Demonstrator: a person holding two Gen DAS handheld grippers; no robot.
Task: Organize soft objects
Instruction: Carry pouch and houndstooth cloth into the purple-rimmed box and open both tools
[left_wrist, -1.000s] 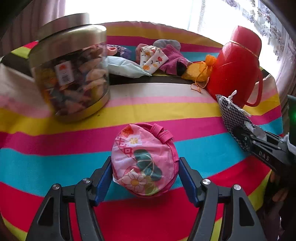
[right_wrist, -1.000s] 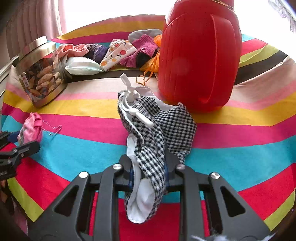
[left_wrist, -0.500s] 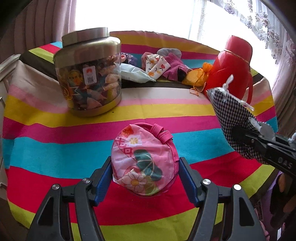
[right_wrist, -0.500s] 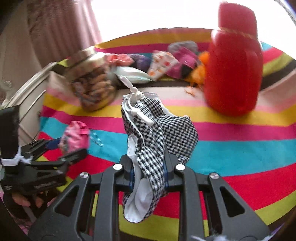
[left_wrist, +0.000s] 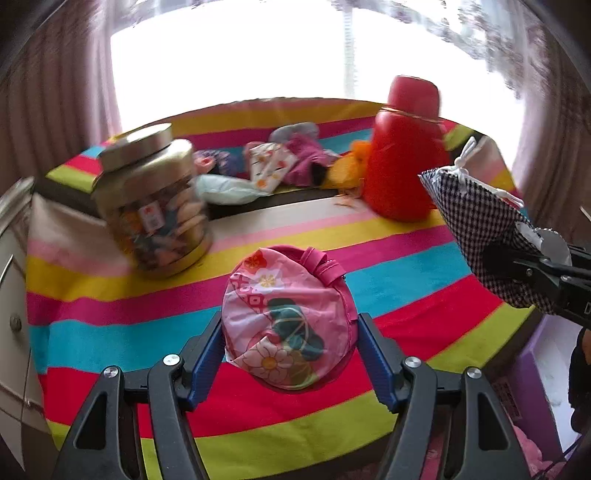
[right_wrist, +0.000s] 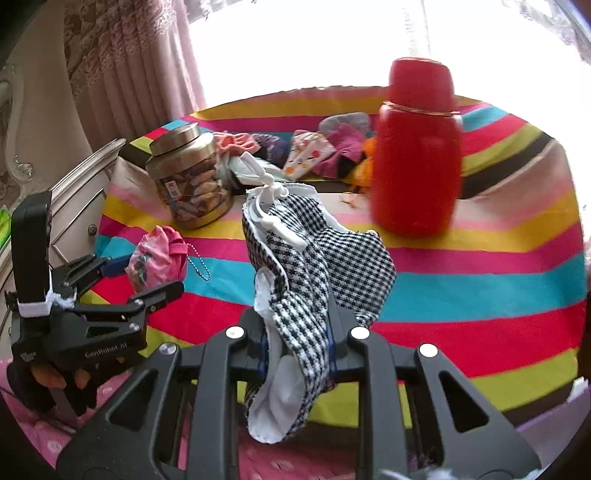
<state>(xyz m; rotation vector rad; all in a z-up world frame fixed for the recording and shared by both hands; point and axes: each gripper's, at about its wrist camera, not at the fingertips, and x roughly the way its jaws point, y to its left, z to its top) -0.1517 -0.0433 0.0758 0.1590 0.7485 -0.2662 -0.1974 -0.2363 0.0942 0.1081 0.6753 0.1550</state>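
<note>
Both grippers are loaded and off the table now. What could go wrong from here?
The checked pouch is pinched at one fold in the right gripper, most of it hanging loose; it could slip out or snag. The pink floral pouch bulges between the left gripper pads and may squeeze free. Its bead chain dangles near the snack jar and could catch.

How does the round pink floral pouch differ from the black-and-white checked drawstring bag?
The round pink floral pouch is puffed and zip-edged; the black-and-white checked drawstring bag is limp, with white cords. The pouch sits between widely spread fingers of the left tool; the bag is pinched narrowly in the right tool. Both are held above the striped tablecloth.
</note>
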